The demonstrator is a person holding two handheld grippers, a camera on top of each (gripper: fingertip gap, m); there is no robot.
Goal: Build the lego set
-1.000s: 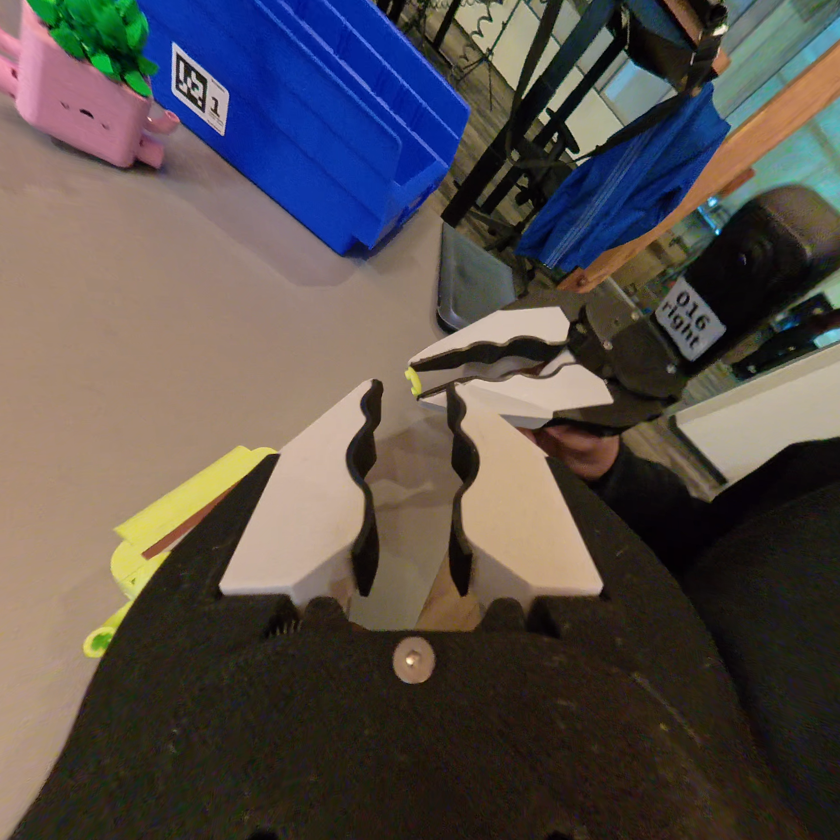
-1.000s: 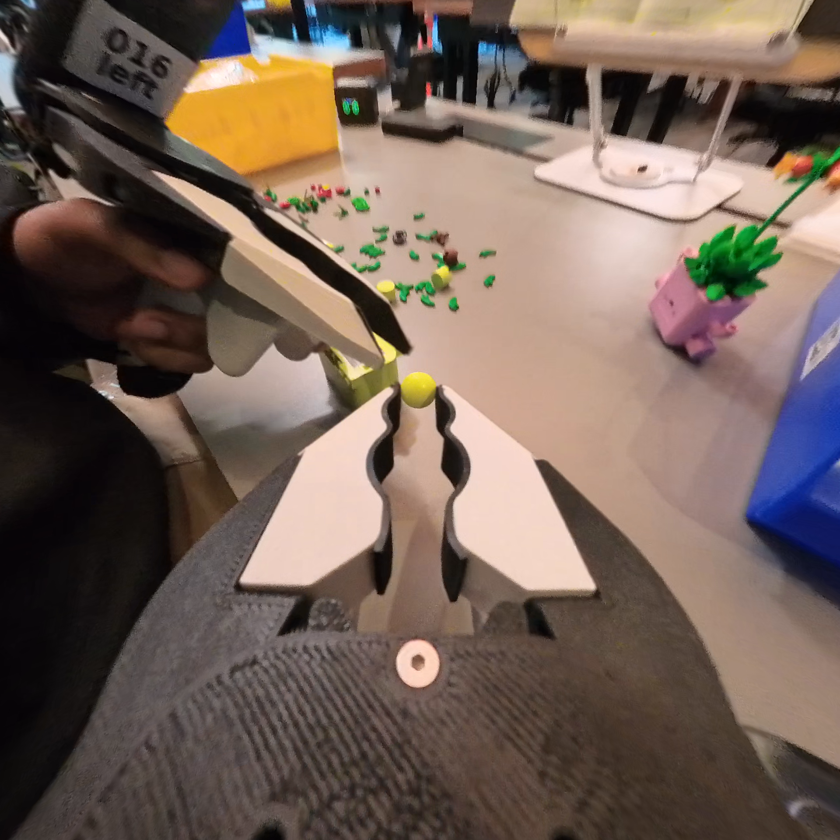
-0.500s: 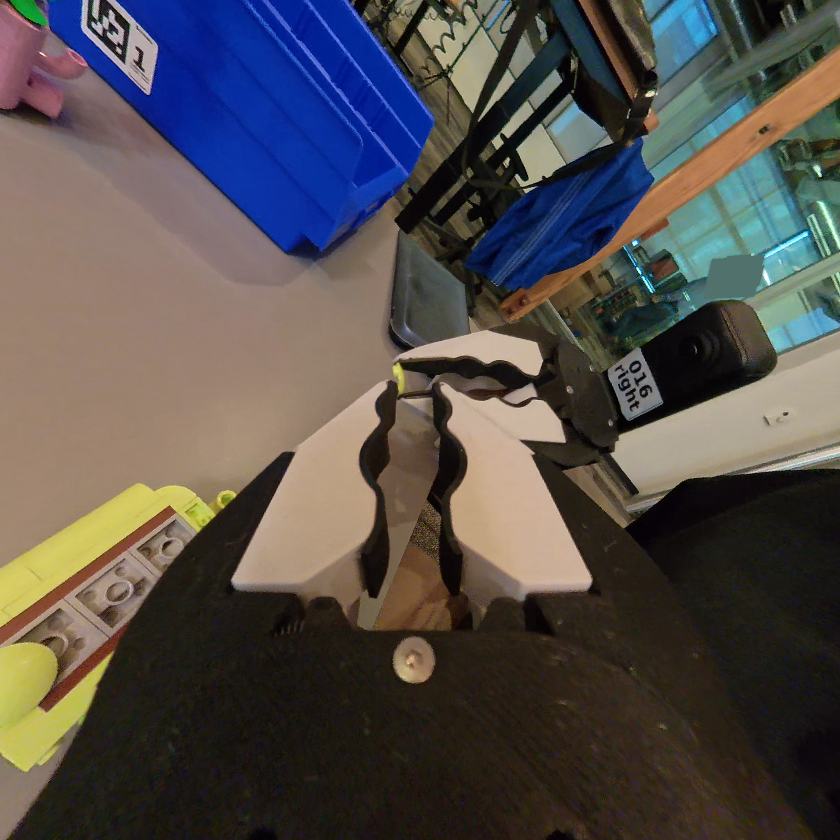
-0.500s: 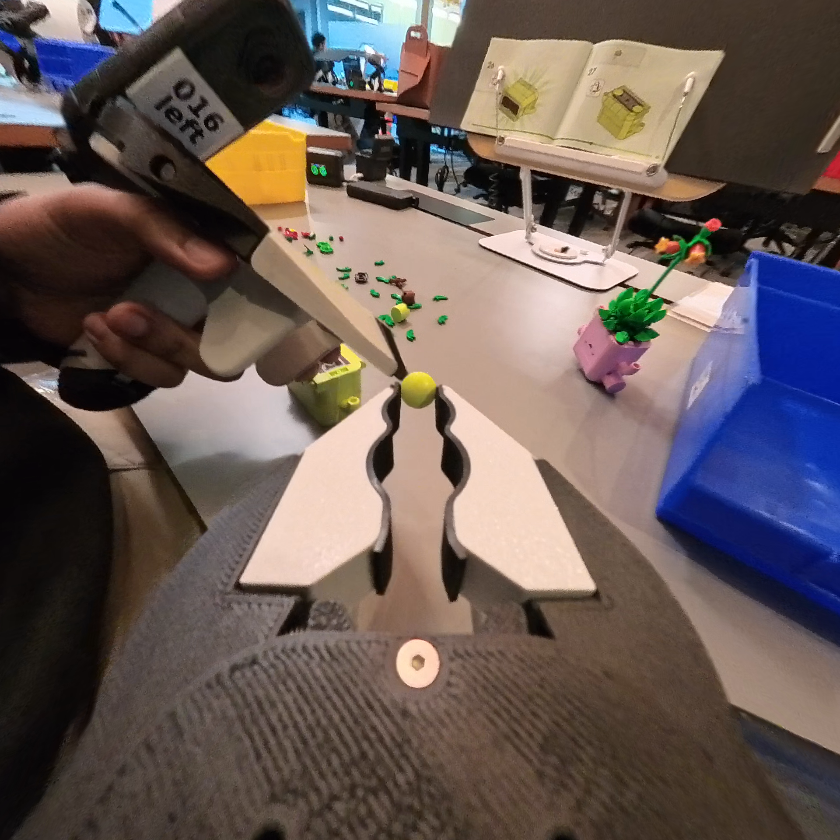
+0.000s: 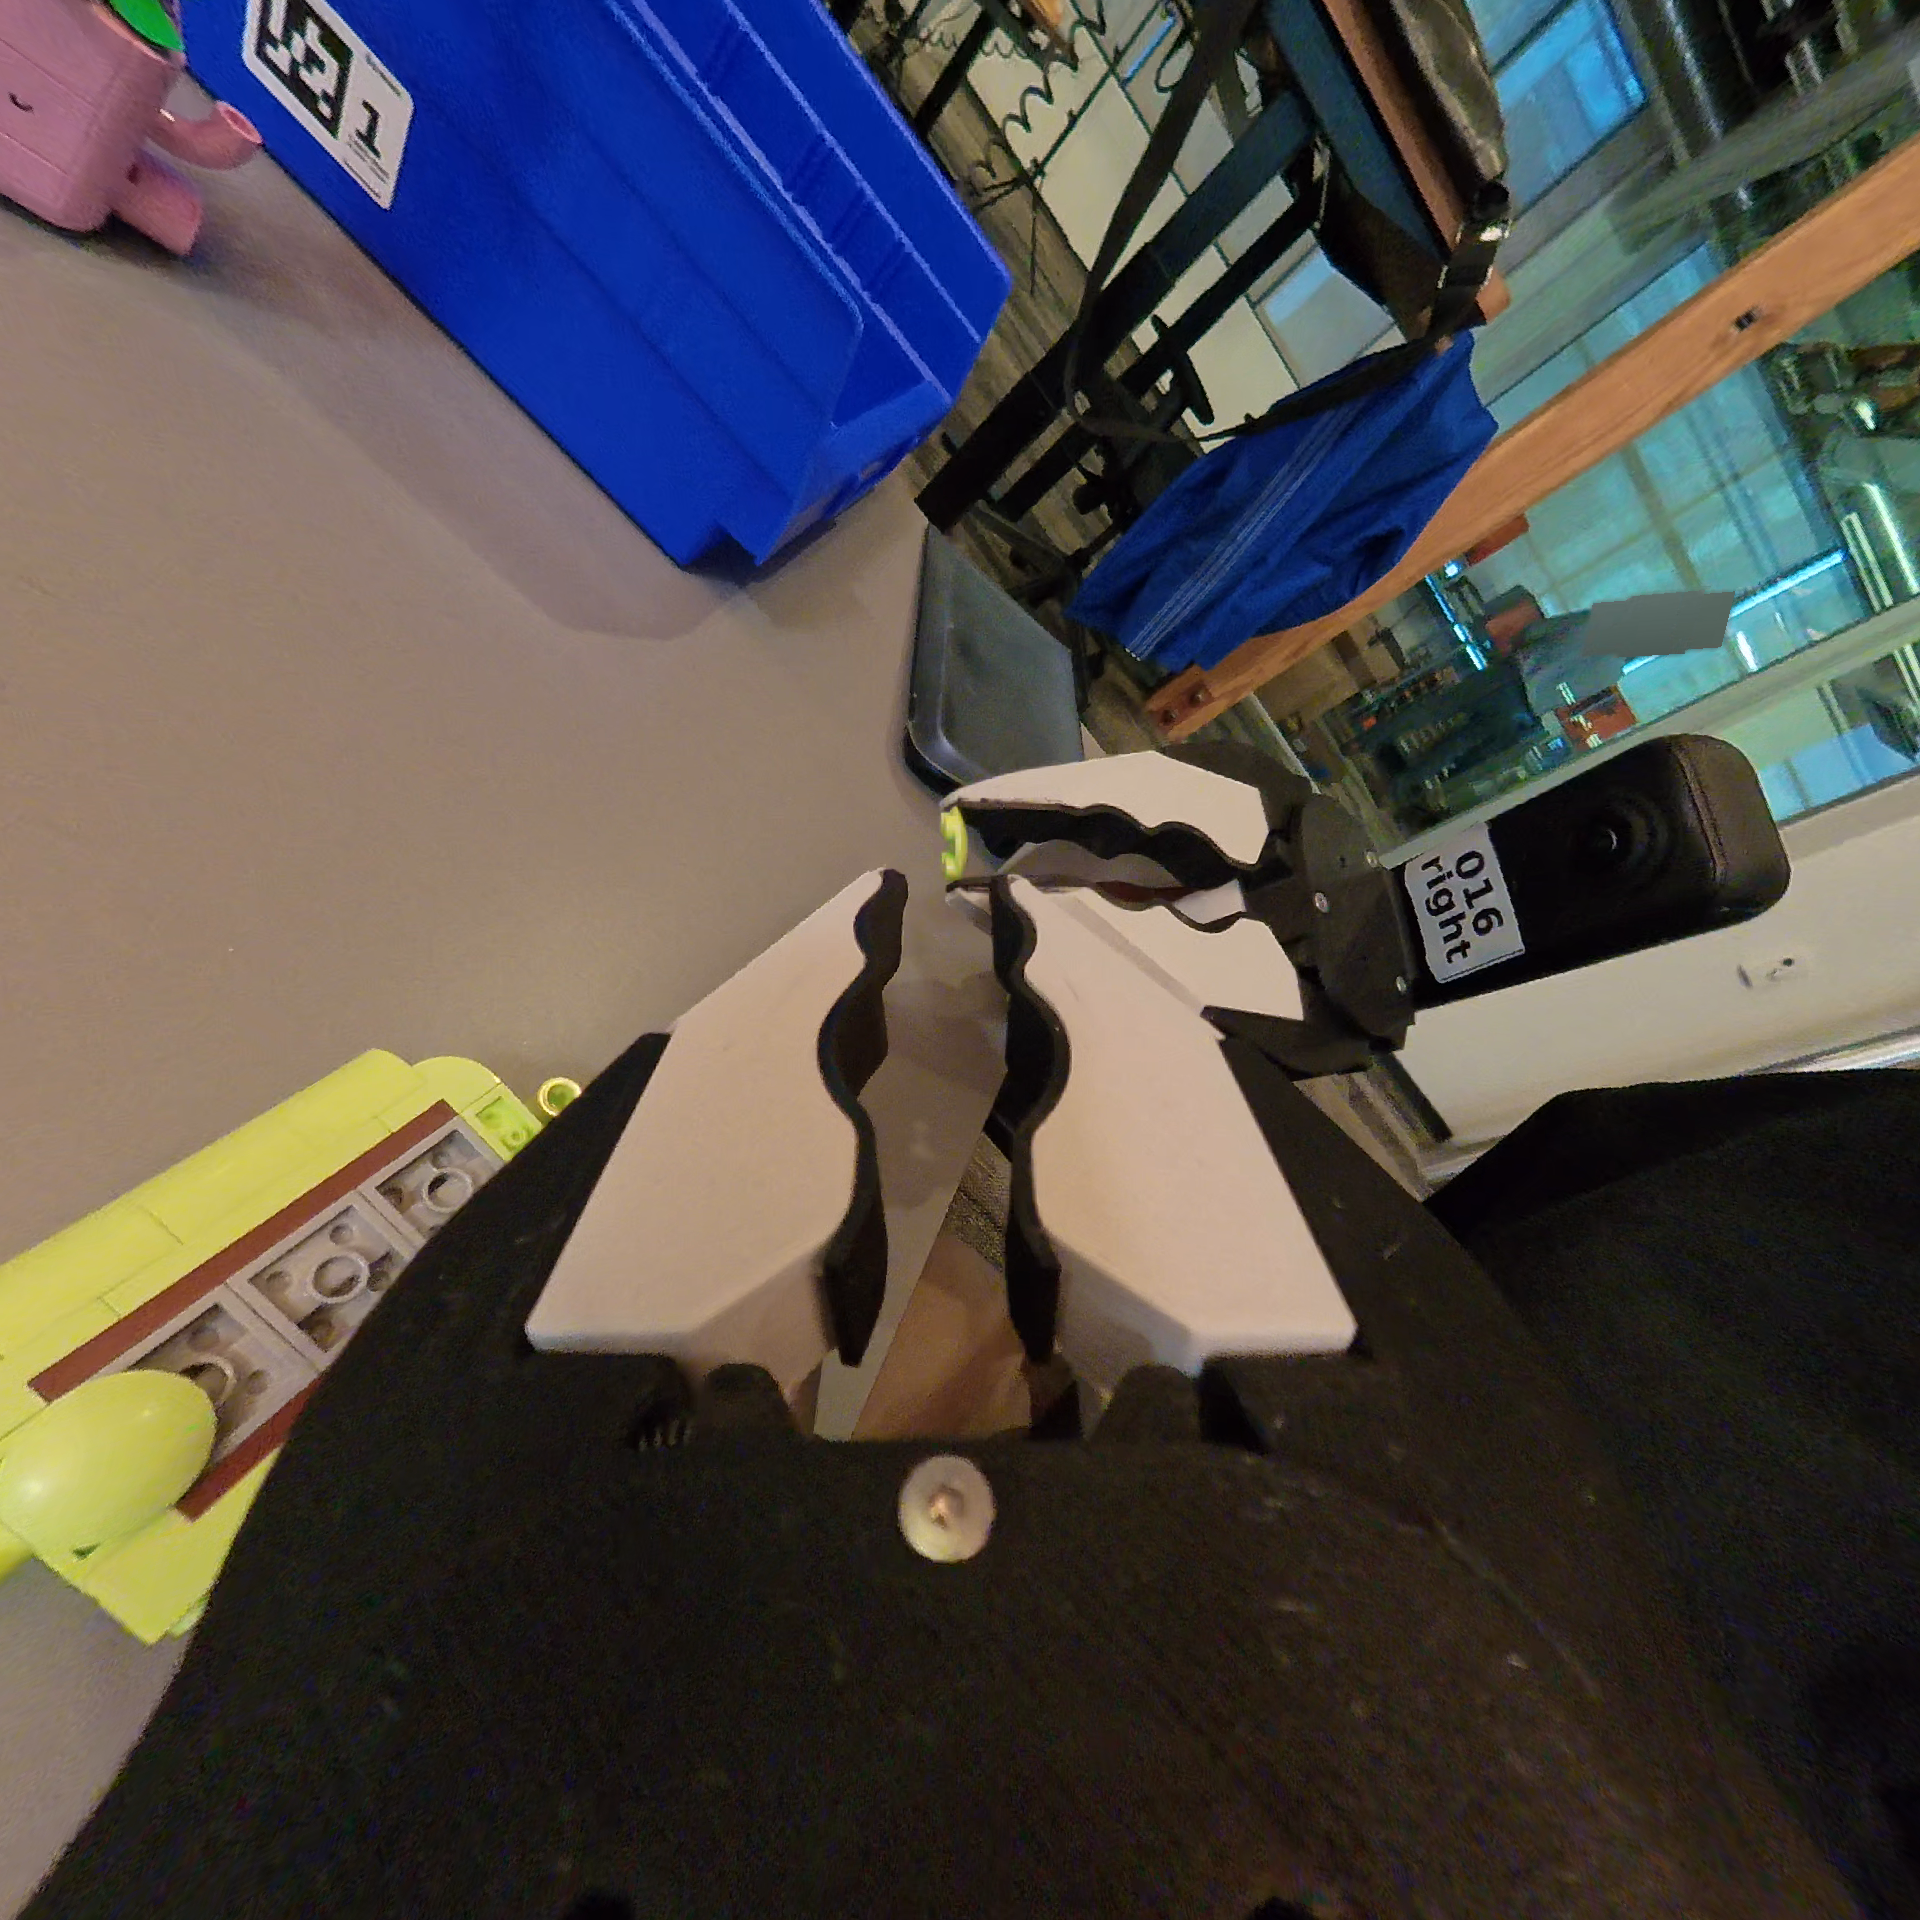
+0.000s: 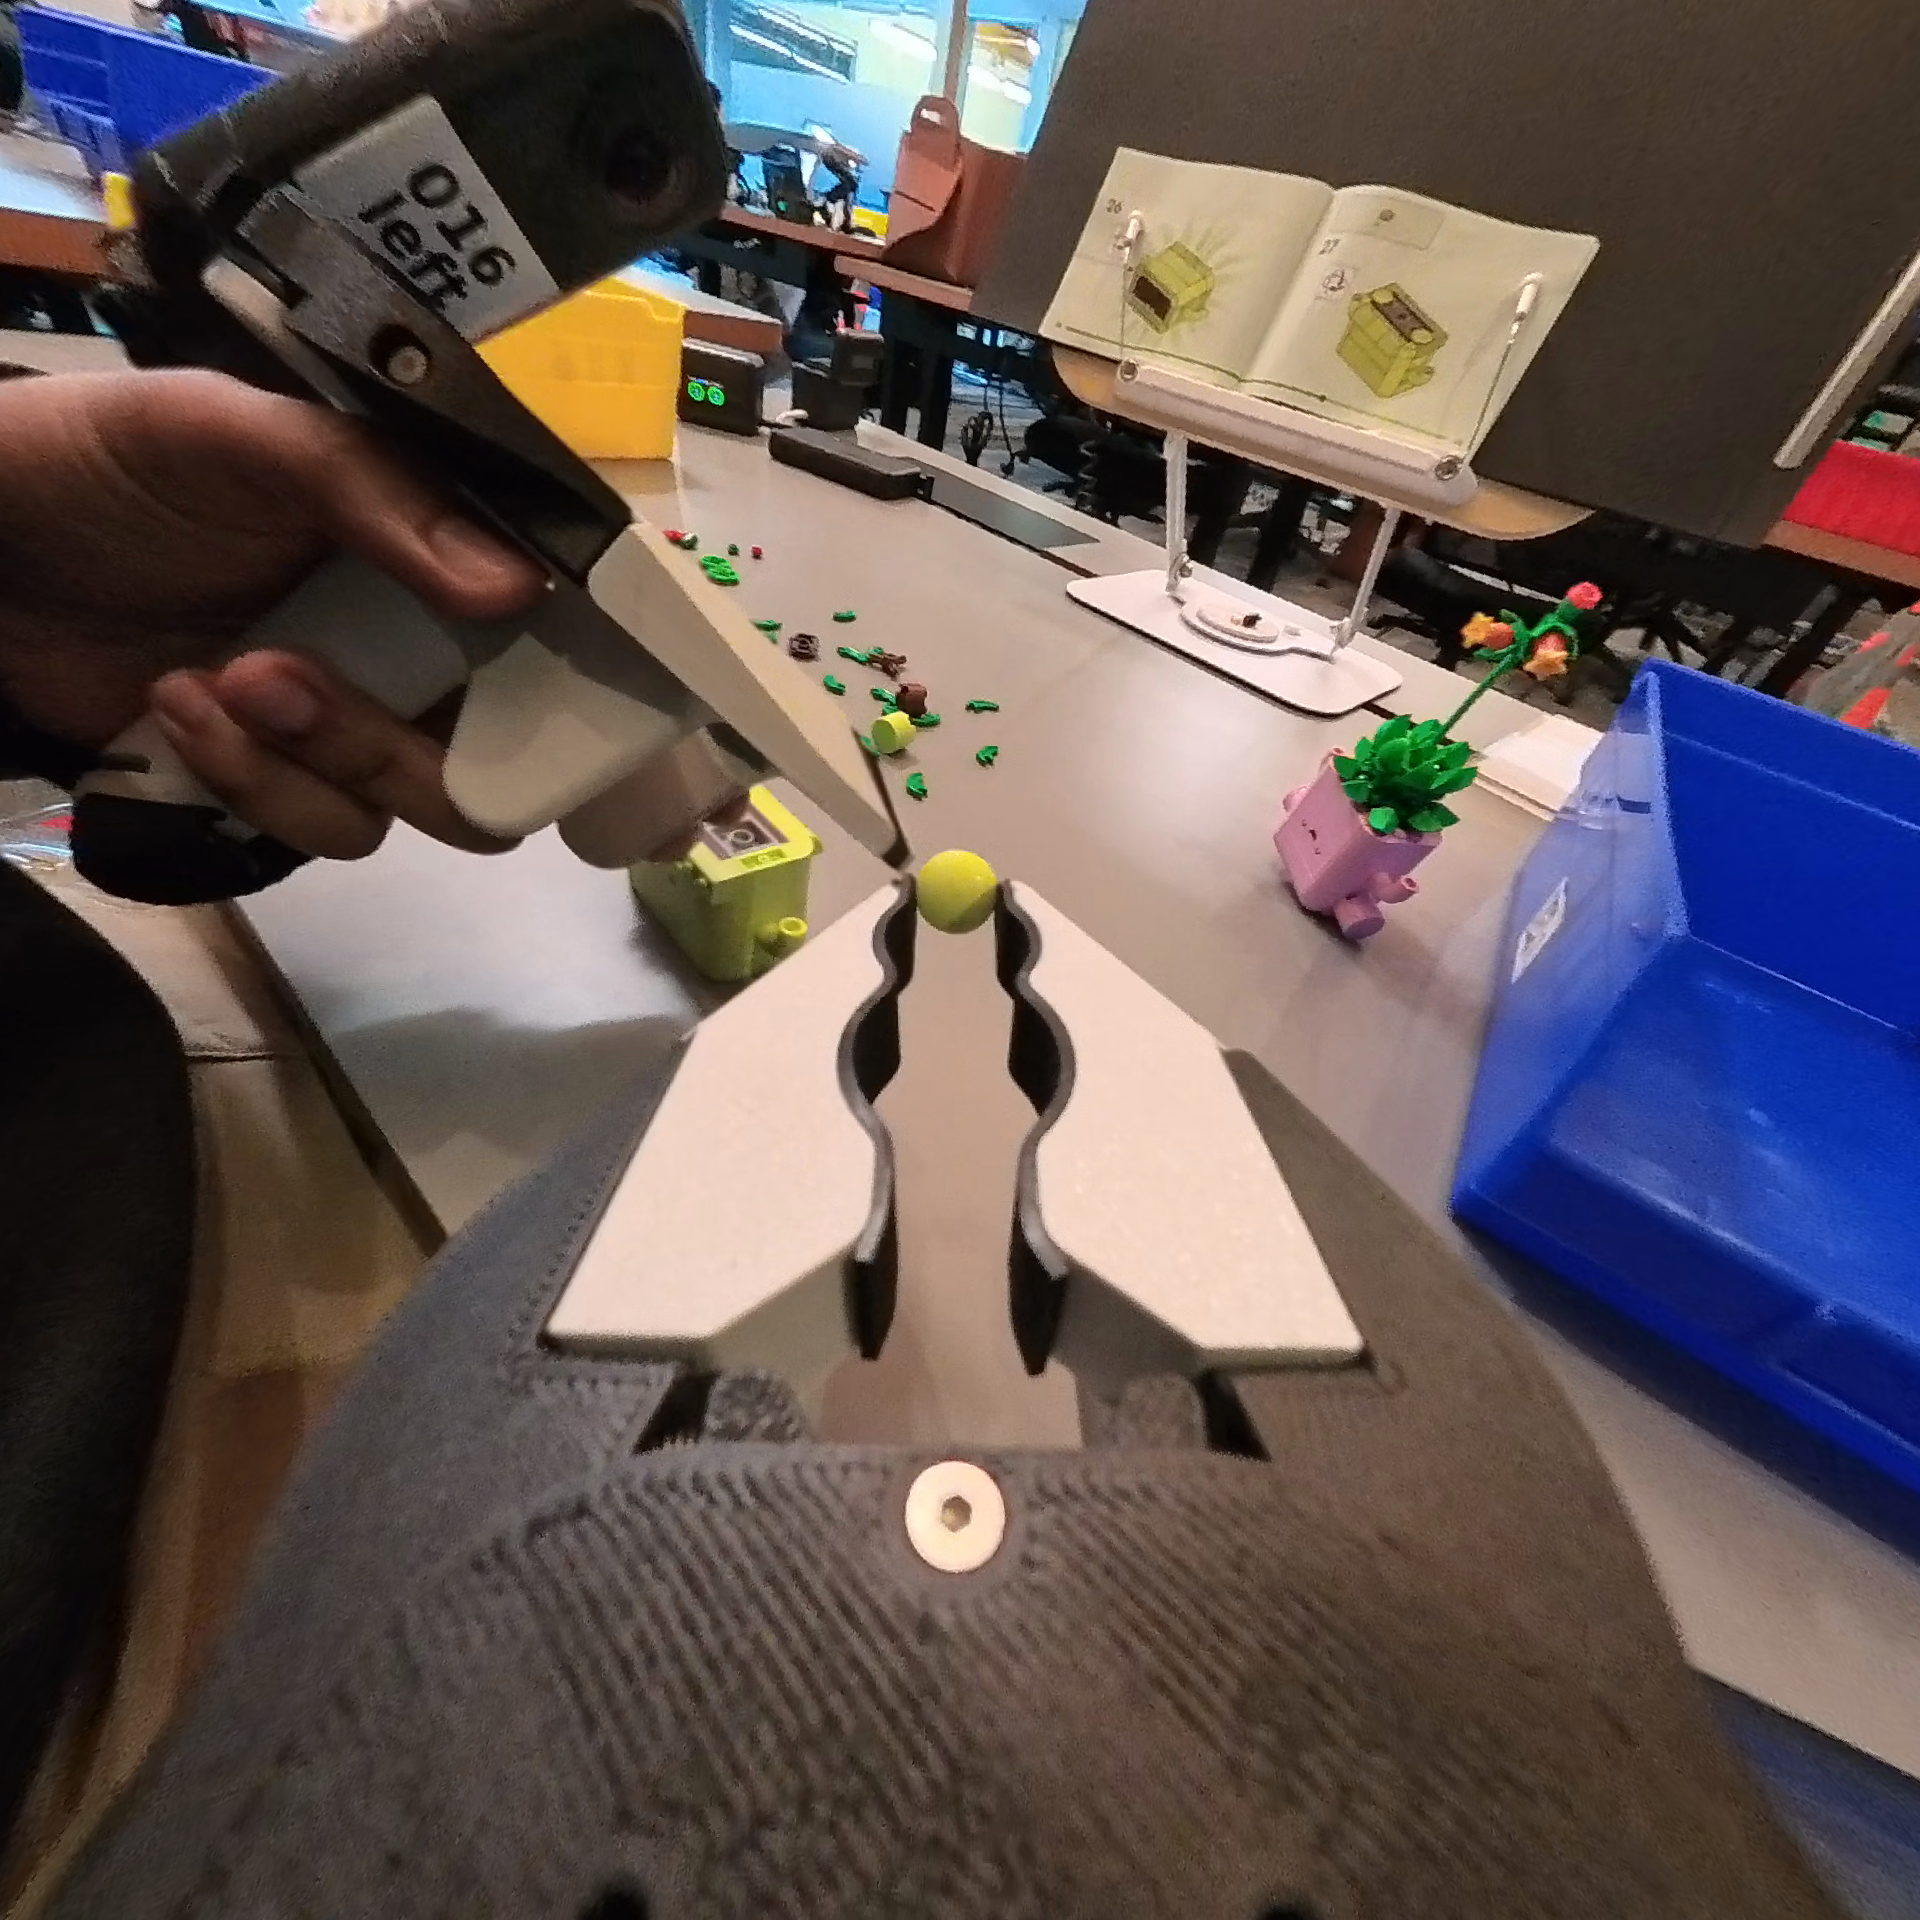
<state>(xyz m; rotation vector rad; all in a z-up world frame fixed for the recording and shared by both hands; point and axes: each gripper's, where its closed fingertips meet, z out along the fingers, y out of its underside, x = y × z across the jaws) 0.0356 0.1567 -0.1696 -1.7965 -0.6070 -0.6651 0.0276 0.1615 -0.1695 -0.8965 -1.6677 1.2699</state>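
Observation:
My right gripper (image 6: 956, 894) is shut on a small round lime piece (image 6: 956, 889), held at its fingertips above the table. It also shows in the left wrist view (image 5: 956, 847) with the lime piece (image 5: 953, 854) at its tips. My left gripper (image 5: 945, 888) is narrowly open and empty. Its tips (image 6: 891, 844) sit just to the left of the lime piece, almost touching it. The lime-green lego build (image 6: 727, 894) stands on the grey table under the left gripper. In the left wrist view the build (image 5: 260, 1174) shows grey studs and a brown strip on top.
A blue bin (image 6: 1714, 1039) stands at the right. A pink lego pot with a green plant (image 6: 1351, 842) is beside it. Several loose green and brown pieces (image 6: 883, 707) lie farther back. An open instruction booklet (image 6: 1320, 301) rests on a stand. A yellow bin (image 6: 592, 384) is at the far left. The grippers are tip to tip, or close to it.
My left gripper's jaws have narrowed and its tips have come up close to the lime piece. My right gripper has kept its hold and tilted upward, away from the table.

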